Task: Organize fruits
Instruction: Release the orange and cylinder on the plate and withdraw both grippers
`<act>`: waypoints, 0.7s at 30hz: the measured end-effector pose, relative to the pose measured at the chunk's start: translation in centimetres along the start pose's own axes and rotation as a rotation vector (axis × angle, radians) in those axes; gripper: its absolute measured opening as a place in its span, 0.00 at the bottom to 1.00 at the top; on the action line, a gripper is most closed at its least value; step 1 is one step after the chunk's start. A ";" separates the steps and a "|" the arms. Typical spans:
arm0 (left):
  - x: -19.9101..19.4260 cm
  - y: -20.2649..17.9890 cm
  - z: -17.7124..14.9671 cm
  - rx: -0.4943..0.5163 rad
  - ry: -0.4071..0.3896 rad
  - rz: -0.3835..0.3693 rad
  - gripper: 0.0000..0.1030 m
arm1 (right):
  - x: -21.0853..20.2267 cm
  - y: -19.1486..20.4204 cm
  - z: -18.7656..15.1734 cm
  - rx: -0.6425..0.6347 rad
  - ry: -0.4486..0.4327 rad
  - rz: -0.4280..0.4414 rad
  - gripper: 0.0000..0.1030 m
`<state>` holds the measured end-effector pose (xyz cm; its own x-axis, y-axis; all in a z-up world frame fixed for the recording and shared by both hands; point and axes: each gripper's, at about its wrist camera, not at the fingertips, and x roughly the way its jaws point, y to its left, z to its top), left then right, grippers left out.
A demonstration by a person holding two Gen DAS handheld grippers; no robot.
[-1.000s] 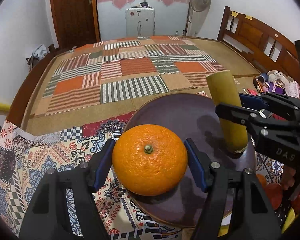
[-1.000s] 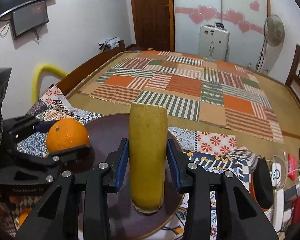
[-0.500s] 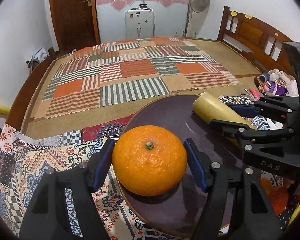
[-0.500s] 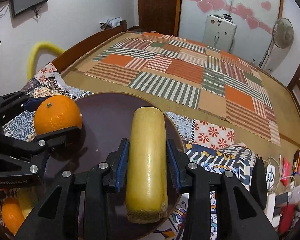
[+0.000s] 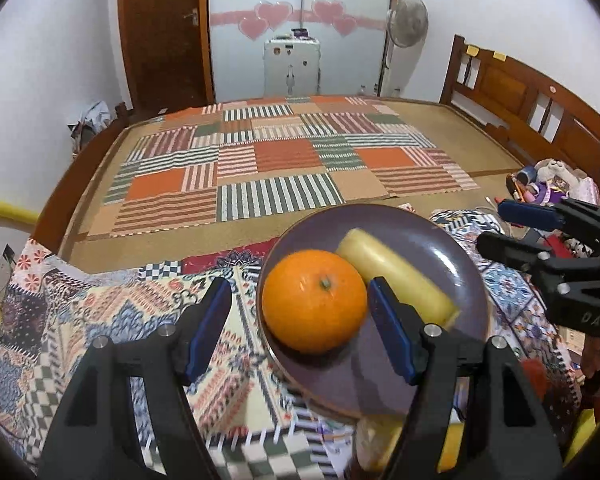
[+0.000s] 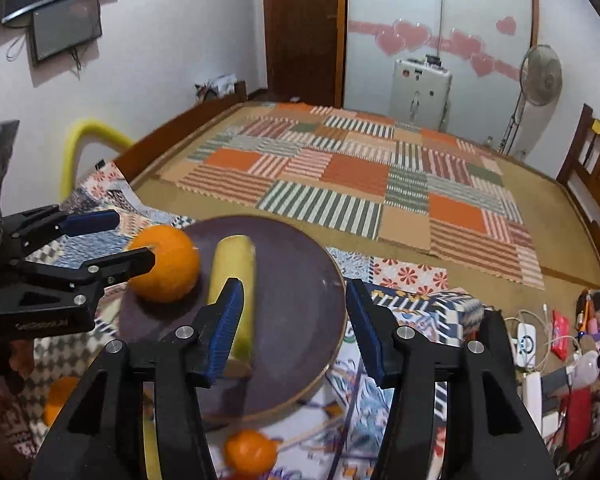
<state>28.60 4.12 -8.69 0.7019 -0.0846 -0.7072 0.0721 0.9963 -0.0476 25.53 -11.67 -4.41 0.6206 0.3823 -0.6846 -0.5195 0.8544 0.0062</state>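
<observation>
Both fruits on the plate, both grippers clear of them

In my left wrist view the orange [image 5: 314,301] sits at the lower left of the purple plate [image 5: 452,248], touching the yellow fruit [image 5: 396,272] to its right; my left gripper [image 5: 300,334] stands spread, the orange right of centre in the gap, close by the right pad, neither pad pressing. In my right wrist view the right gripper [image 6: 294,330] has just been opening and is spread; the yellow fruit [image 6: 234,268] lies flat at centre left, partly behind the left pad, with bare plate [image 6: 300,264] between the pads
</observation>
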 end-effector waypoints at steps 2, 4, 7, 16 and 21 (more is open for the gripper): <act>-1.3 -0.1 -0.3 0.002 -0.012 0.001 0.68 | -1.7 0.4 -0.3 -0.004 -0.027 -0.001 0.48; -2.8 -0.3 -0.8 0.015 -0.031 0.014 0.68 | -2.7 0.5 -0.5 -0.001 -0.043 0.009 0.48; -4.8 -0.6 -1.7 0.025 -0.047 0.021 0.69 | -4.2 1.1 -1.2 0.000 -0.066 0.013 0.48; -8.6 -0.2 -5.2 -0.005 -0.041 0.017 0.72 | -7.3 3.4 -4.4 -0.019 -0.093 -0.003 0.49; -9.6 -1.0 -7.7 0.001 -0.022 0.019 0.72 | -8.4 4.4 -6.9 -0.022 -0.095 -0.011 0.55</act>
<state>16.30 4.12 -7.32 0.7185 -0.0663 -0.6924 0.0594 0.9977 -0.0339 13.98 -13.54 -3.68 0.6786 0.4058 -0.6122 -0.5247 0.8511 -0.0174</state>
